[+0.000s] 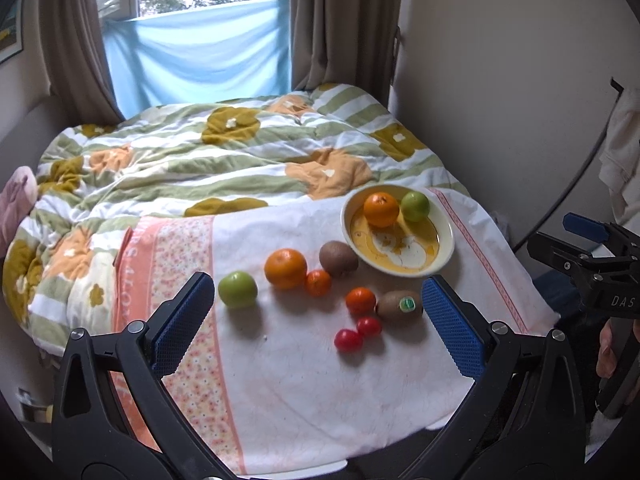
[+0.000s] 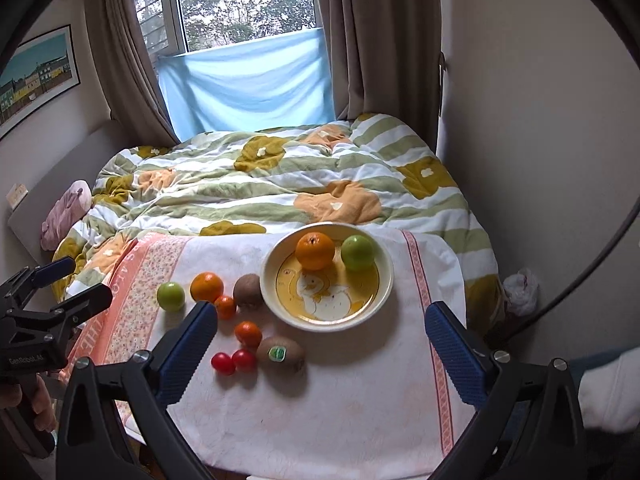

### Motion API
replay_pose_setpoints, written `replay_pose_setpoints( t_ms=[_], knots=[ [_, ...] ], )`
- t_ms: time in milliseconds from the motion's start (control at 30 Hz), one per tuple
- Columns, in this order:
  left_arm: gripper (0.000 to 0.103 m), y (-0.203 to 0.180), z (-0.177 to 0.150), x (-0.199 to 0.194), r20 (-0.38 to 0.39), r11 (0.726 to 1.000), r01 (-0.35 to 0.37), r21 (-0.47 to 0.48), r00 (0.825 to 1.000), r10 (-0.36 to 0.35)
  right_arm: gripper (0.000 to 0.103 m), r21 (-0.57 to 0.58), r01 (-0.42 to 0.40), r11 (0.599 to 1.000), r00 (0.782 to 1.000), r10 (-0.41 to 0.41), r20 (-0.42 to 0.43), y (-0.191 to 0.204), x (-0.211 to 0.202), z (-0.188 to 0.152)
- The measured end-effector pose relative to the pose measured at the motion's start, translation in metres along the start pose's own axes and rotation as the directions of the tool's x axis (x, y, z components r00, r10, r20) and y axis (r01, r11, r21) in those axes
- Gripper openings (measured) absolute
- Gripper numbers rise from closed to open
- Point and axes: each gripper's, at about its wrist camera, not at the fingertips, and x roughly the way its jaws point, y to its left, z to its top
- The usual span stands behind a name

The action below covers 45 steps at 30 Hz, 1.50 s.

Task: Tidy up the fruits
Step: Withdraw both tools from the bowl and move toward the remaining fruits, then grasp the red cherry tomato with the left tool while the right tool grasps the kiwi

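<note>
A cream bowl (image 1: 446, 240) with a yellow picture sits on a white cloth and holds an orange (image 1: 381, 209) and a green apple (image 1: 415, 206). Loose on the cloth to its left lie a green apple (image 1: 237, 289), a large orange (image 1: 285, 268), two small mandarins (image 1: 318, 282), a plain kiwi (image 1: 338, 258), a stickered kiwi (image 1: 398, 305) and two cherry tomatoes (image 1: 348, 340). My left gripper (image 1: 317, 286) hovers open above the near fruits. My right gripper (image 2: 321, 309) hangs open in front of the bowl (image 2: 386, 280). Neither holds anything.
The cloth (image 2: 340, 412) lies over the near end of a bed with a flowered, striped quilt (image 2: 280, 184). A wall (image 2: 540, 120) runs close along the right side. Curtains and a window (image 2: 244, 8) stand behind, and a pink pillow (image 2: 66, 212) lies at the left.
</note>
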Motion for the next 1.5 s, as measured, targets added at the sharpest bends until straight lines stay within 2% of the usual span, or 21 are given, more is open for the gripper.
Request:
replay_pose_setpoints(
  t_ms=[200,367,567,767,933,1233,1500],
  knots=[
    [0.103,0.001,-0.031,0.012,-0.039,0.992,0.087,0.096,0.996,-0.084,0.103,0.043,0.017,0.999,1.000,-0.016,-0.026,0.016,0.002,-0.032],
    [0.103,-0.003,-0.055,0.049,-0.111,0.982,0.136,0.131,0.986,-0.121,0.103,0.075,0.033,0.997,0.997,-0.028,-0.068,0.020,0.023,-0.053],
    [0.103,-0.016,-0.077,0.096,-0.163,0.971,0.174,0.165,0.976,-0.147,0.103,0.076,0.034,0.996,0.994,-0.026,-0.109,0.024,0.059,-0.072],
    [0.094,-0.028,-0.087,0.137,-0.221,0.955,0.191,0.225,0.965,-0.140,0.103,0.104,0.006,0.995,0.990,0.009,-0.143,0.022,0.095,-0.085],
    [0.079,-0.033,-0.093,0.162,-0.277,0.948,0.207,0.240,0.951,-0.138,0.103,0.135,0.013,0.991,0.983,0.011,-0.181,0.019,0.117,-0.088],
    [0.064,-0.039,-0.100,0.177,-0.336,0.943,0.220,0.249,0.933,-0.129,0.103,0.166,0.000,0.986,0.974,0.038,-0.226,0.017,0.140,-0.091],
    [0.059,-0.042,-0.100,0.179,-0.337,0.943,0.200,0.265,0.936,-0.104,0.103,0.169,-0.011,0.986,0.970,0.051,-0.239,0.023,0.150,-0.088]
  ],
)
